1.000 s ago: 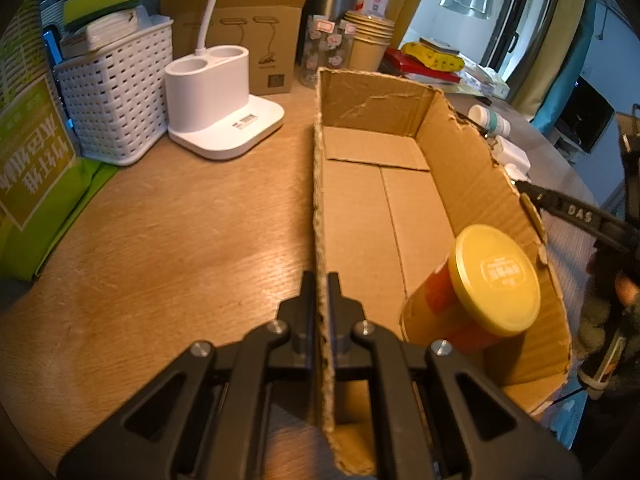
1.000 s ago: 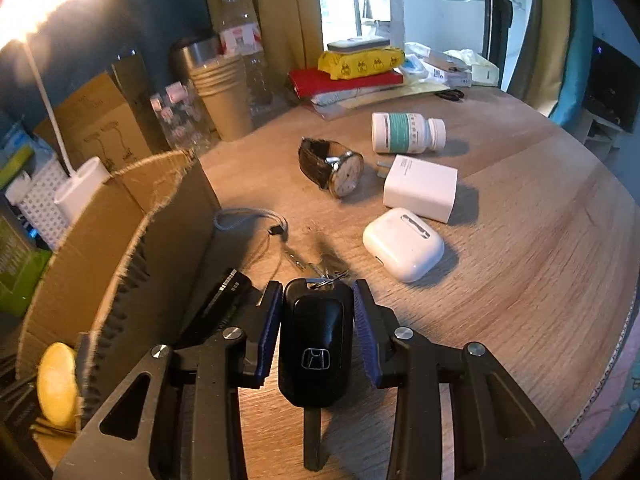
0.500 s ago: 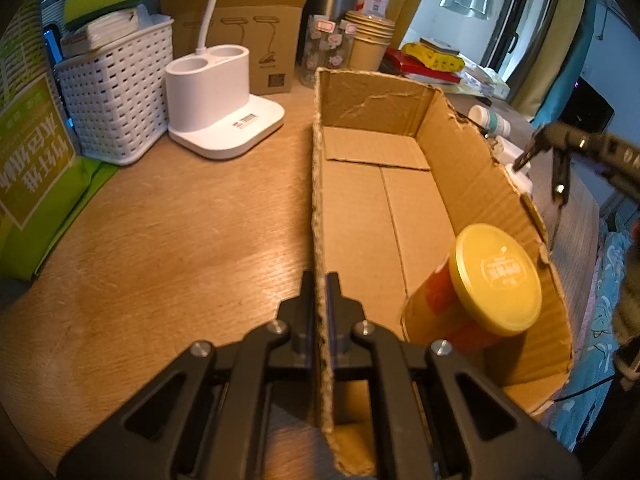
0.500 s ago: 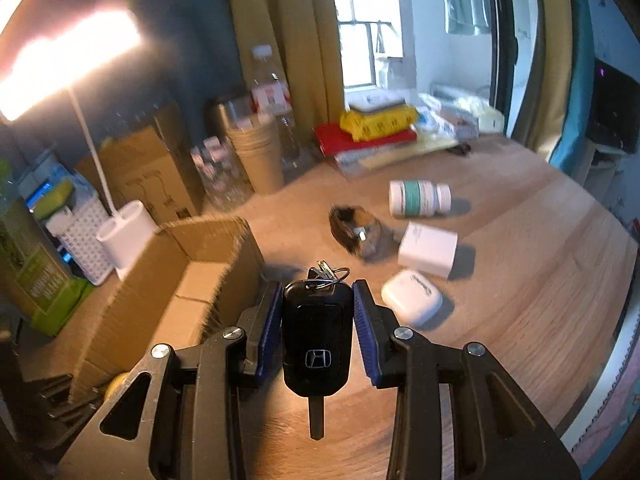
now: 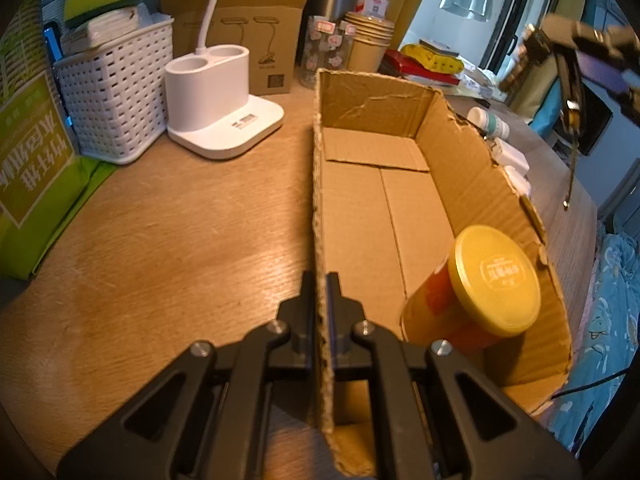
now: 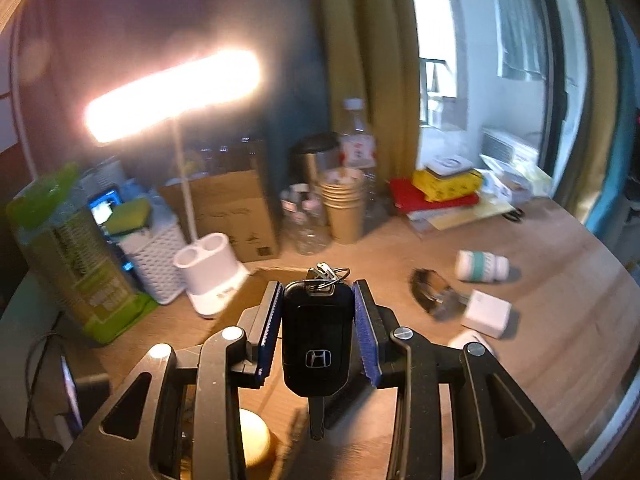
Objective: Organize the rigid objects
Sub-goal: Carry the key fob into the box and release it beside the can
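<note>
My left gripper (image 5: 321, 280) is shut on the near left wall of an open cardboard box (image 5: 384, 204) on the wooden table. An orange can with a yellow lid (image 5: 494, 280) leans in the box's near right corner. My right gripper (image 6: 316, 298) is shut on a black Honda car key (image 6: 316, 340) with a key ring, held high in the air above the box. In the left wrist view the right gripper (image 5: 580, 44) shows blurred at the upper right, with keys dangling below it. The yellow lid (image 6: 254, 436) shows below the right gripper.
A white lamp base (image 5: 224, 116), white basket (image 5: 116, 88), green package (image 5: 28, 160), paper cups (image 5: 370, 40) and cardboard sheet stand at the back. A pill bottle (image 6: 482, 266), watch (image 6: 432, 292), white charger (image 6: 486, 314) and white earbud case (image 6: 468, 340) lie right of the box.
My right gripper has lifted the car key off the table and carried it up and left over the box. My left gripper has kept its hold on the box wall.
</note>
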`<state>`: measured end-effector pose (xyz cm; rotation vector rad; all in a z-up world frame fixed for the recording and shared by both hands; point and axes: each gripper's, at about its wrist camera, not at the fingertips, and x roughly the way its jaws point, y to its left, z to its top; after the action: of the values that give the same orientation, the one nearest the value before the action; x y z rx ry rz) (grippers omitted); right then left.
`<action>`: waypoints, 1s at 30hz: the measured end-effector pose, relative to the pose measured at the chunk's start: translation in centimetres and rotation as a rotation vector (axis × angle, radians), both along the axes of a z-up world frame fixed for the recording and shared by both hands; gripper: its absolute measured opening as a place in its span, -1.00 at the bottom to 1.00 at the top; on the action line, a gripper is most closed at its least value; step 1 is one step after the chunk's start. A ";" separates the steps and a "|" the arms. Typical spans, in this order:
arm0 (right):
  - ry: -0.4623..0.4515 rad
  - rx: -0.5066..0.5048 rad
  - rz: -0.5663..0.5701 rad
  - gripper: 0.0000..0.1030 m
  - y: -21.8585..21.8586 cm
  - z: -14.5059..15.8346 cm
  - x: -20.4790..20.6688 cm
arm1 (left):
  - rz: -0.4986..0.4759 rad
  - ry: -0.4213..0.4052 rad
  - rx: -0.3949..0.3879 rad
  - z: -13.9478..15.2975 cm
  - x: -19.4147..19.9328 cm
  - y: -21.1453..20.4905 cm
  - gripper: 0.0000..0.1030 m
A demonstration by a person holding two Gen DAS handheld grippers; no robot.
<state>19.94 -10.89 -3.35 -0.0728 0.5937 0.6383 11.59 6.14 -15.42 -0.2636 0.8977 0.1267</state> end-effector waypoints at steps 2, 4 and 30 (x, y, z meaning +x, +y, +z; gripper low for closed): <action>-0.005 -0.002 0.021 -0.28 0.8 0.1 -0.1 | -0.001 -0.002 -0.002 0.0 0.0 0.0 -0.92; -0.008 -0.004 0.048 -0.28 1.7 0.0 -0.2 | -0.002 -0.003 -0.002 0.0 0.0 0.1 -0.92; 0.189 -0.168 0.155 -0.28 6.1 -9.2 0.6 | -0.005 -0.012 -0.004 0.0 -0.1 0.2 -0.92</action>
<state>20.57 -4.81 -12.54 -0.2192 0.8296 0.7497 11.51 6.32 -15.43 -0.2654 0.8867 0.1188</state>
